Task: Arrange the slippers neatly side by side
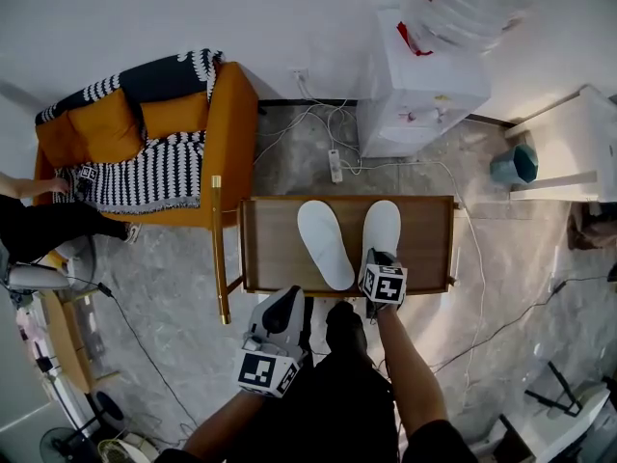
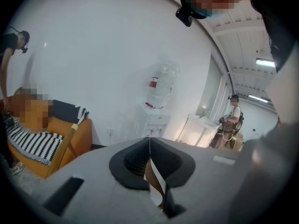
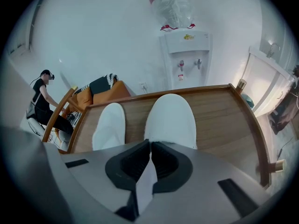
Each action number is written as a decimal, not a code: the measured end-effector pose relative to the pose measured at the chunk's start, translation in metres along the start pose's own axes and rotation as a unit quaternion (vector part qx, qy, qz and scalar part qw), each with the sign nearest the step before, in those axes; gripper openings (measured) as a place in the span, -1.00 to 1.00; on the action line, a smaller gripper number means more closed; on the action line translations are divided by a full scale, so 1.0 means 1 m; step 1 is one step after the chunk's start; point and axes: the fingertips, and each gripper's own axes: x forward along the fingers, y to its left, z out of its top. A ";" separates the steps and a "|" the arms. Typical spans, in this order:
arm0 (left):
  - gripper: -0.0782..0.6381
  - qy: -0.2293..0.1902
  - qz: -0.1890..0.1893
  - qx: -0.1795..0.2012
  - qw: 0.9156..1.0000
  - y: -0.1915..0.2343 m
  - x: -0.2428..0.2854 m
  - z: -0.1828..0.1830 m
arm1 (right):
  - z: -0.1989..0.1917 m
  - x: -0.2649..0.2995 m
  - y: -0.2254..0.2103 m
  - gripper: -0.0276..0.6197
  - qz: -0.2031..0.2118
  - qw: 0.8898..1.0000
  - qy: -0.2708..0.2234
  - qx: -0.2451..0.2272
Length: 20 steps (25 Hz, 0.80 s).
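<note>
Your left gripper (image 1: pixel 286 299) hangs clenched, empty, short of the table (image 1: pixel 429 244). On it, the left slipper (image 1: pixel 325 243) lies slanted (far end leaning left). The right slipper (image 1: pixel 382 226) sits straight, heel pinched in your right gripper (image 1: pixel 377 258). Setting-down looks done: release, then square the left one.
</note>
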 end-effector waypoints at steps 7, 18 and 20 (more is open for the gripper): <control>-0.73 0.018 -0.010 -0.005 1.000 0.001 0.012 -0.020 | -0.005 -0.003 0.005 -0.57 0.022 1.000 0.000 0.019; -0.29 0.129 -0.016 -0.006 0.992 0.010 0.062 -0.103 | -0.010 -0.042 0.010 -0.50 0.052 0.996 -0.008 0.070; -0.25 0.153 -0.004 -0.007 0.988 0.017 0.075 -0.125 | -0.004 -0.051 0.011 -0.50 0.060 0.995 -0.021 0.081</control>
